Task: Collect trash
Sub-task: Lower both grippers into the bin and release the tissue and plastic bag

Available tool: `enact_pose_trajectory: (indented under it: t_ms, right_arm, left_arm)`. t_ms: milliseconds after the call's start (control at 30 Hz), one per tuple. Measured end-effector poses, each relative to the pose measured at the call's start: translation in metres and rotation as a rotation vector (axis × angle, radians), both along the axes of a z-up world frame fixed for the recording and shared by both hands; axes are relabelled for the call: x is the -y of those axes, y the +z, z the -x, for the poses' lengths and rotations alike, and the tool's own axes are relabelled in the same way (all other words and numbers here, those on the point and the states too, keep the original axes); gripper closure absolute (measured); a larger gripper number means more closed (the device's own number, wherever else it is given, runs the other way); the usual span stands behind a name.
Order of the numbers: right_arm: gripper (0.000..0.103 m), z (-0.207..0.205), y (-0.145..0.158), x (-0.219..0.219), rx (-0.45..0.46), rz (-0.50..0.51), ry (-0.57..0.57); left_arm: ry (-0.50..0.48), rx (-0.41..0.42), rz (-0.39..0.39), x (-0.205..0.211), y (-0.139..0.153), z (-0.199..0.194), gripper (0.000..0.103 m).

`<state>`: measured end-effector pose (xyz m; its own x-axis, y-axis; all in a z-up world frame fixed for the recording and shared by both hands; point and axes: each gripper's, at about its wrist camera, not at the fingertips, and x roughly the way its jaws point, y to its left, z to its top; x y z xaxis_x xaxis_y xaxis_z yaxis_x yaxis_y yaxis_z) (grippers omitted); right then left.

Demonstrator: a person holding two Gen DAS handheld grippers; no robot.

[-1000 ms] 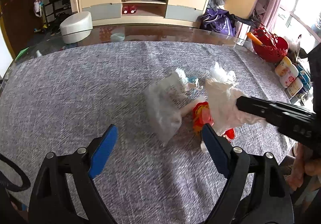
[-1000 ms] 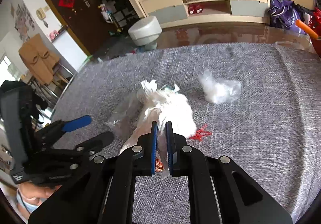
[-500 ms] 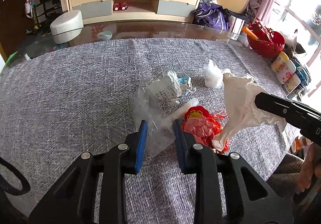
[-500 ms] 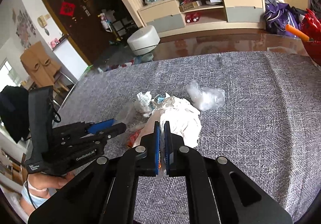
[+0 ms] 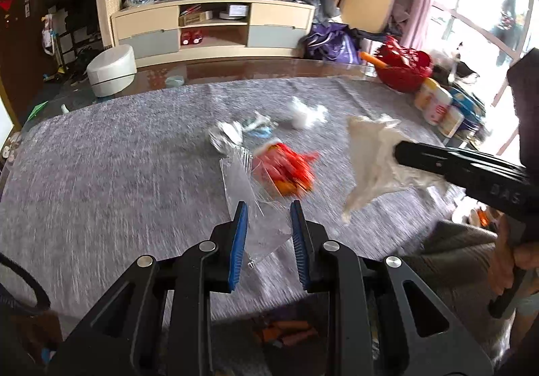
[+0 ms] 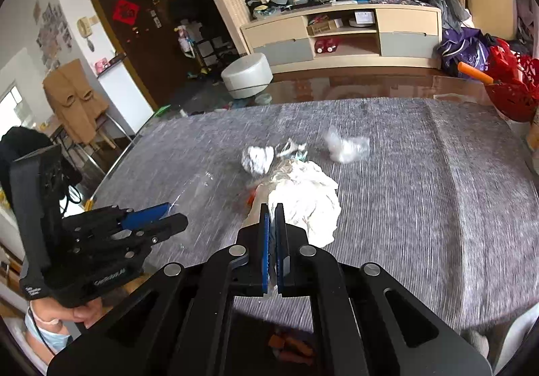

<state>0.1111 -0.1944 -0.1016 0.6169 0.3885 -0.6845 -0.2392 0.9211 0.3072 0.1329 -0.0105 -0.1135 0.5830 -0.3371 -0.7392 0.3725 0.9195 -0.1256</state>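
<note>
Two hand-held black grippers with blue finger pads hang over a table covered in grey woven cloth (image 5: 101, 180). The left gripper (image 5: 268, 211) has its fingers drawn in on a crinkled clear plastic bag (image 5: 251, 204), pinching it so the thin film stands up between the pads. The right gripper (image 6: 272, 212) has its fingers pressed almost together on a limp, wrinkled white plastic bag (image 6: 306, 201), which hangs clear of the cloth.

Still on the table, around the middle: a glossy red and orange wrapper (image 5: 286, 170), a crumpled white paper ball (image 5: 227, 138), a small blue-and-white scrap (image 5: 259, 127) and, farther off, a puffy clear plastic wad (image 5: 308, 115). All are blurred. A red basket (image 5: 402, 69) sits at the far right edge. The left half of the cloth is bare, and the near edge lies just under both grippers.
</note>
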Motion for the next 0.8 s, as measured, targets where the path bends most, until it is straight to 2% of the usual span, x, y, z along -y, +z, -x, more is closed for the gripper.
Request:
enact_pose_trajectory:
  t_ms: [267, 500, 800]
  right_arm:
    - [0.098, 0.051, -0.023, -0.008, -0.047, 0.033, 0.020]
    - [0.098, 0.078, -0.064, -0.004, -0.136, 0.045, 0.005]
    - [0.098, 0.094, -0.130, -0.018, -0.261, 0.142, -0.015]
  left_arm:
    - [-0.028, -0.017, 0.019, 0.005, -0.013, 0.058, 0.079]
    - [-0.025, -0.097, 0.016, 0.010, -0.050, 0.090, 0.079]
    - [0.001, -0.202, -0.023, 0.014, -0.108, 0.109, 0.079]
